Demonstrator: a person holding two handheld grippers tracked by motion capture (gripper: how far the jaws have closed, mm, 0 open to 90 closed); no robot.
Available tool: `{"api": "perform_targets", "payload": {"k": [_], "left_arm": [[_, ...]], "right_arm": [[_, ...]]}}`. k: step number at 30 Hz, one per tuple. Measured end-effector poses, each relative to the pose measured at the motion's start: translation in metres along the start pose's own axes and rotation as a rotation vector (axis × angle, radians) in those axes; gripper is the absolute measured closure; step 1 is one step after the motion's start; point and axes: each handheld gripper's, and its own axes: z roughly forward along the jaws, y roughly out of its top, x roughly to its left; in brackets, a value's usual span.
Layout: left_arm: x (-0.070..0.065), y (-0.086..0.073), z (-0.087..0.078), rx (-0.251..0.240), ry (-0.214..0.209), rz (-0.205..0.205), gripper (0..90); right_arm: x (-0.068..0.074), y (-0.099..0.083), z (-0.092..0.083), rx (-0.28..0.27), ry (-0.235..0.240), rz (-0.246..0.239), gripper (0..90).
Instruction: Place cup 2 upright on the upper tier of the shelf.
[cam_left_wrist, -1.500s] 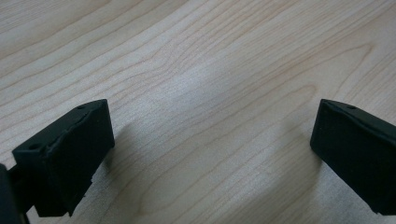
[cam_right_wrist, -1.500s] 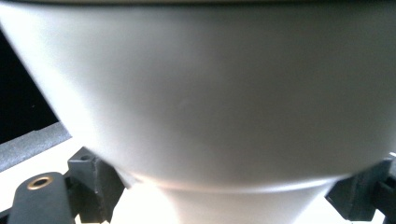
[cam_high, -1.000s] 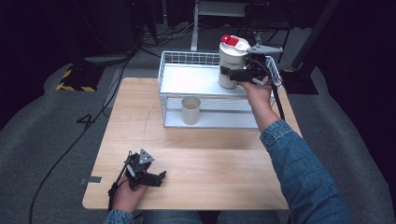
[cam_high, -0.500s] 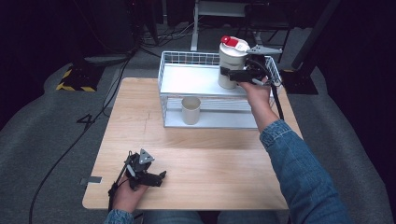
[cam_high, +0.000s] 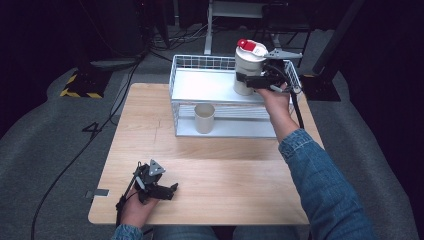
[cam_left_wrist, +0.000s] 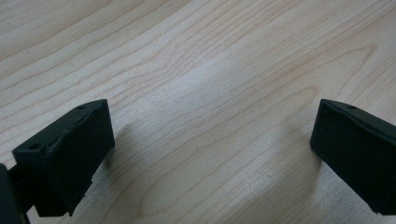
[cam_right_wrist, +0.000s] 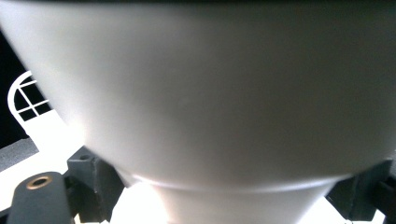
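A tall white cup with a red and white thing at its top is upright at the right end of the white wire rack's upper shelf. My right gripper is shut on the cup's lower half from the right. In the right gripper view the cup's wall looms close, with a black jaw on each side of its narrow base. Whether the cup rests on the shelf I cannot tell. My left gripper lies on the table at the front left, open, with bare wood between its jaws.
A beige cup stands on the rack's lower level, left of my right forearm. The wooden table is bare between the rack and the left gripper. Cables and stand legs lie on the grey floor behind.
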Motion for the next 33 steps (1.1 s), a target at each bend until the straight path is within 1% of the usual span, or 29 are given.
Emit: {"api": "perform_targets", "payload": {"k": [7,10,18,20,26,27,30,33], "left_arm": [[0.000,0.000,0.000,0.000,0.000,0.000,0.2],[0.000,0.000,0.000,0.000,0.000,0.000,0.2],[0.000,0.000,0.000,0.002,-0.004,0.000,0.2],[0.000,0.000,0.000,0.002,-0.004,-0.001,0.2],[0.000,0.000,0.000,0.001,0.000,0.001,0.2],[0.000,0.000,0.000,0.001,0.000,0.001,0.2],[0.000,0.000,0.000,0.001,0.000,0.001,0.2],[0.000,0.000,0.000,0.001,0.000,0.001,0.2]], "right_arm": [[0.000,0.000,0.001,-0.003,0.005,0.006,13.6],[-0.001,0.000,0.000,-0.004,0.002,-0.002,12.7],[0.001,0.001,-0.001,-0.021,-0.030,0.000,0.5],[0.002,0.002,-0.002,-0.021,-0.028,0.002,0.1],[0.005,0.003,-0.012,-0.023,-0.020,-0.003,0.0],[0.007,0.003,-0.015,-0.023,-0.021,0.001,0.0],[0.009,0.004,-0.024,-0.020,-0.029,-0.007,0.0],[0.012,0.005,-0.035,-0.016,-0.022,-0.017,0.0]]}}
